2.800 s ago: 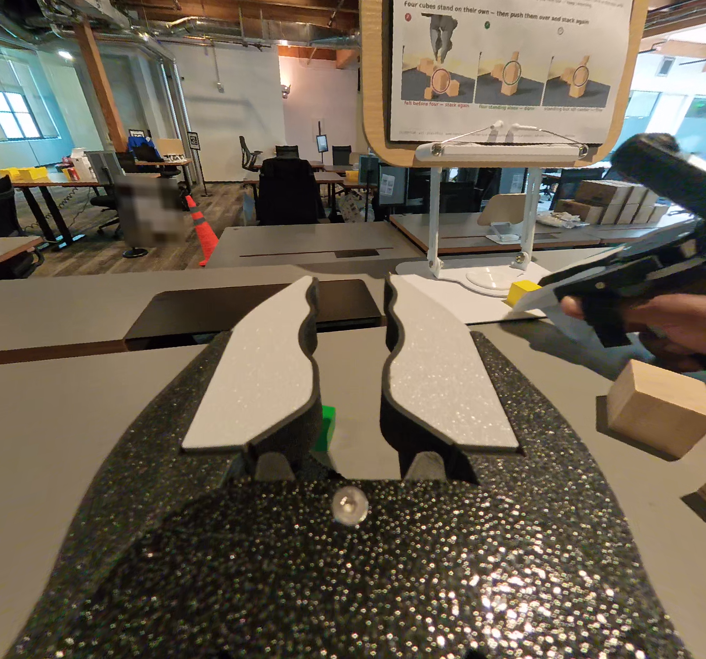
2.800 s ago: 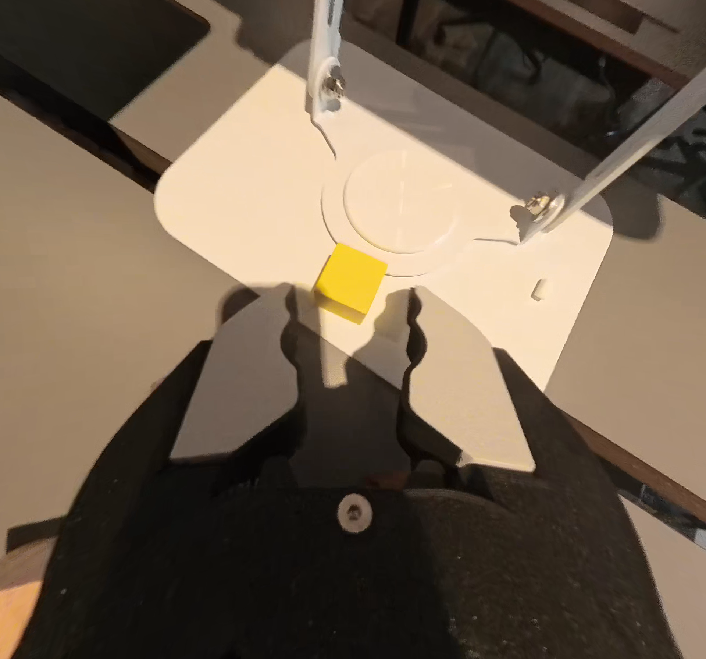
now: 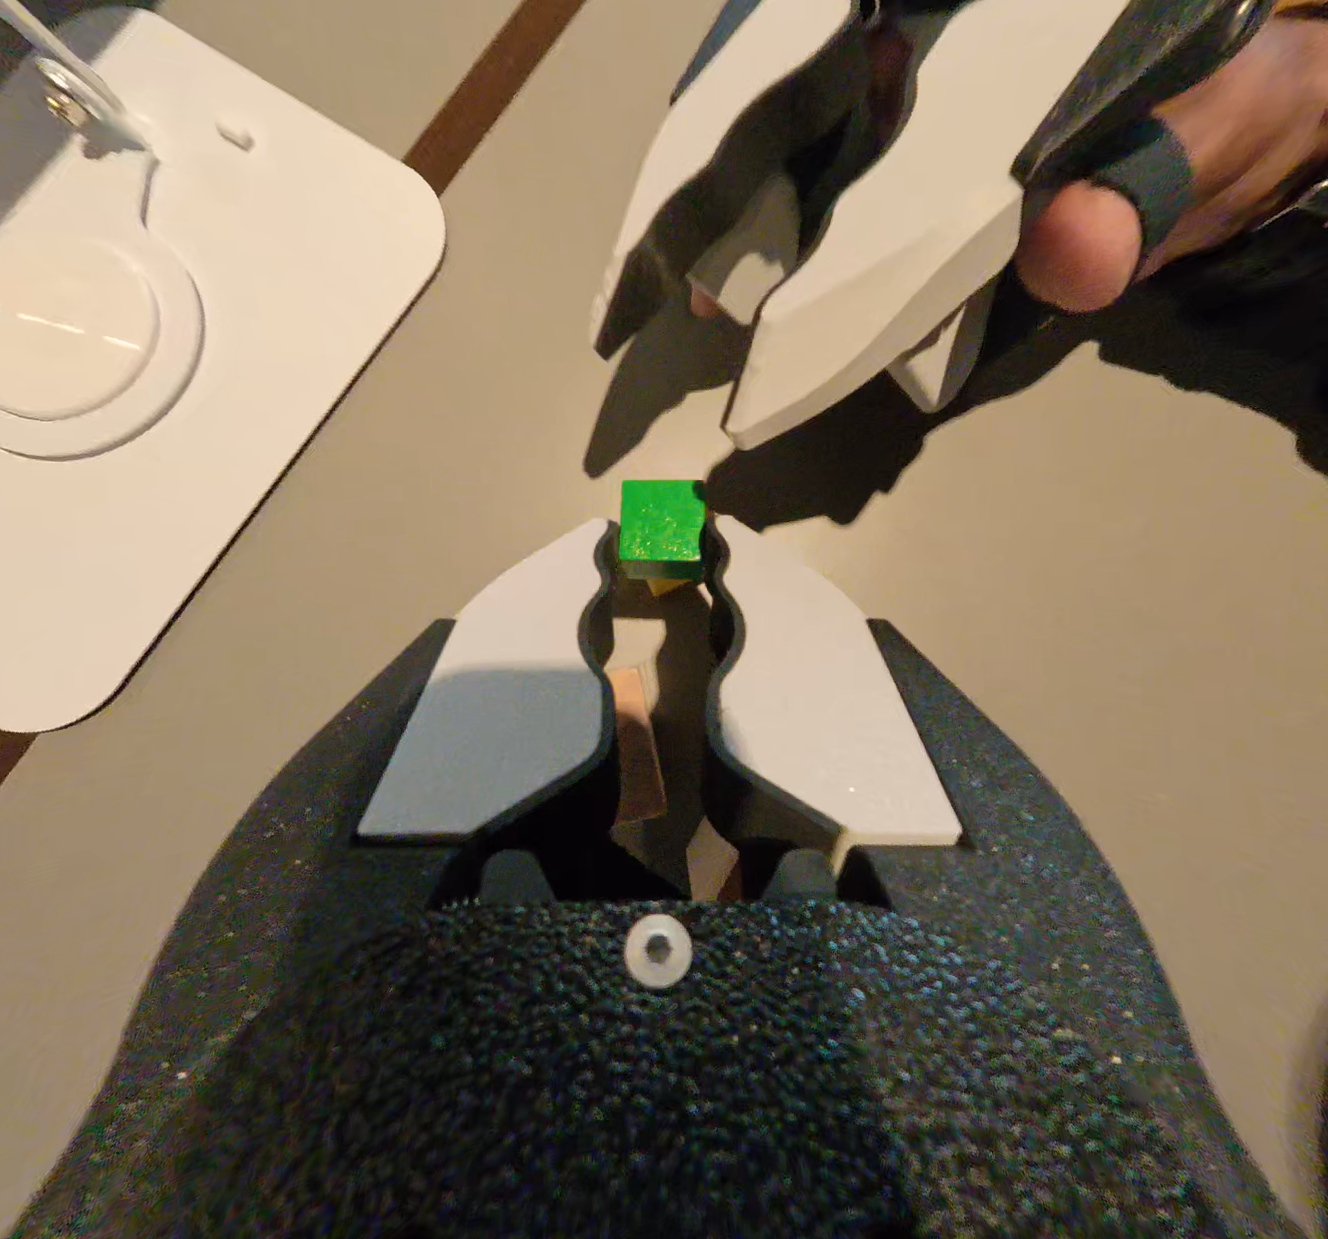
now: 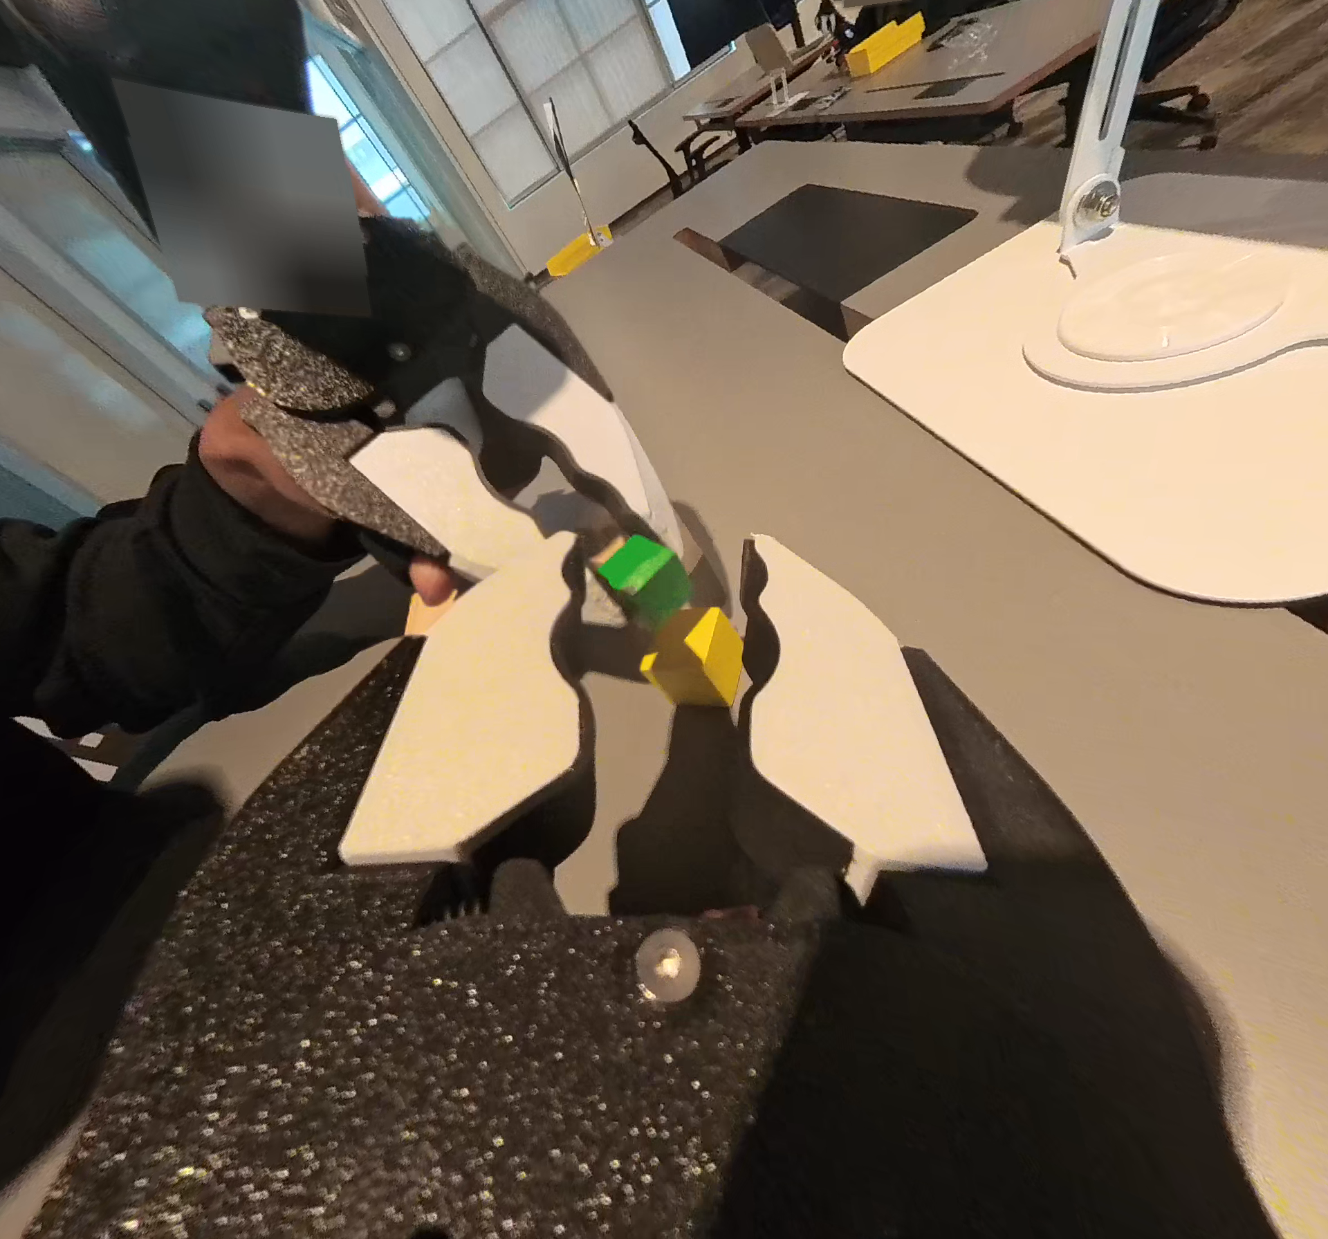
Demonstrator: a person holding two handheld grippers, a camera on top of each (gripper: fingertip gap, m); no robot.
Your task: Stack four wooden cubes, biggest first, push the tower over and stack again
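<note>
My left gripper point(image 3: 660, 527) points down and is shut on a small green cube point(image 3: 661, 522) at its fingertips. A sliver of a yellow cube point(image 3: 665, 586) shows just under the green one. Plain wooden cube faces point(image 3: 636, 737) show lower down through the gap between the fingers. In the right wrist view the yellow cube point(image 4: 693, 655) is tilted and touches the green cube's point(image 4: 643, 575) lower corner. I cannot tell what it rests on. My right gripper point(image 4: 657, 543) is open and empty, fingers either side of both cubes. It also shows in the left wrist view point(image 3: 675, 389).
A white stand base point(image 3: 180, 270) lies on the grey table to the left and also shows in the right wrist view point(image 4: 1078, 450), with its upright arm point(image 4: 1107, 90). A dark inset panel point(image 4: 841, 241) lies farther back. A brown seam point(image 3: 503, 76) crosses the table. A person's hands hold both grippers.
The left gripper, open and level before, now points down and has shut on the green cube. The yellow cube has left the white base. The right gripper has moved beside the left.
</note>
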